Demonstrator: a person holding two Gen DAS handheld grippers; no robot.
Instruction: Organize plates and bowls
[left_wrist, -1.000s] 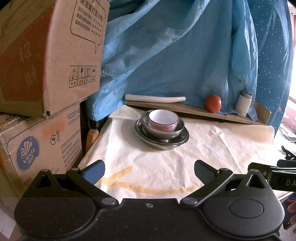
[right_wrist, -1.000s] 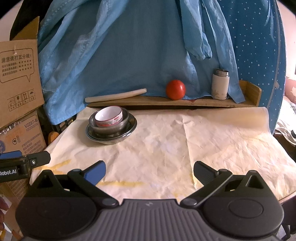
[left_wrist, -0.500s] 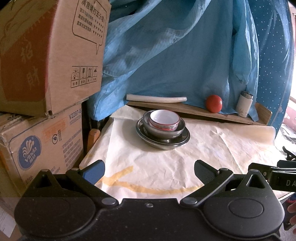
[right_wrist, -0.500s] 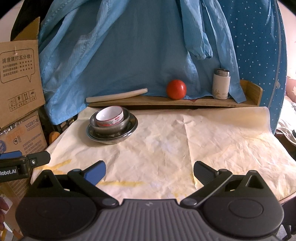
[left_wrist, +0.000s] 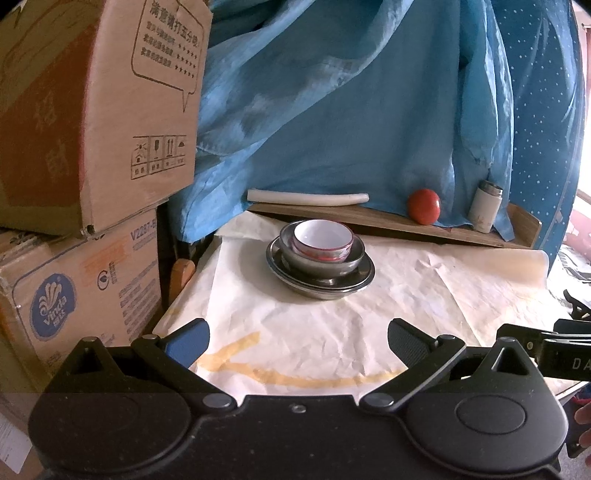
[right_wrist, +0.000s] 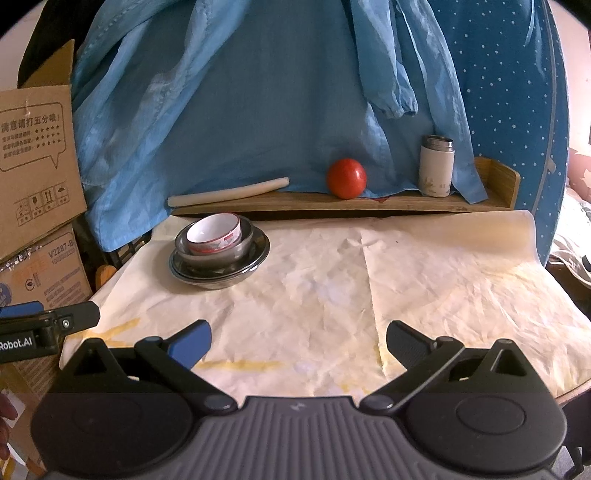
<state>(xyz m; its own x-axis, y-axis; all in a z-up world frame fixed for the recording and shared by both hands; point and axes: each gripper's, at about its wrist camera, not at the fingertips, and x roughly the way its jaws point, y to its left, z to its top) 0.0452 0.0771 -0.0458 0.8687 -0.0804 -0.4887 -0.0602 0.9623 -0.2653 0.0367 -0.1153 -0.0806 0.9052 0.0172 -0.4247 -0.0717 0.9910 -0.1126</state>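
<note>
A white bowl with a red rim (left_wrist: 320, 240) (right_wrist: 213, 233) sits inside a steel bowl (left_wrist: 325, 261) (right_wrist: 236, 251), which rests on steel plates (left_wrist: 343, 285) (right_wrist: 221, 275). The stack stands at the back left of the paper-covered table (right_wrist: 332, 295). My left gripper (left_wrist: 298, 338) hangs open near the table's front edge, well short of the stack. My right gripper (right_wrist: 298, 339) is also open and empty, with the stack ahead to its left. Each gripper shows at the edge of the other's view.
Stacked cardboard boxes (left_wrist: 85, 147) stand left of the table. A wooden shelf (right_wrist: 332, 201) at the back carries a white roll (right_wrist: 229, 192), a red tomato (right_wrist: 346, 178) and a white flask (right_wrist: 436, 170). Blue cloth (right_wrist: 258, 92) hangs behind.
Both grippers have drifted slightly forward and up; the stack looks a little nearer in the left wrist view. Nothing was taken hold of.
</note>
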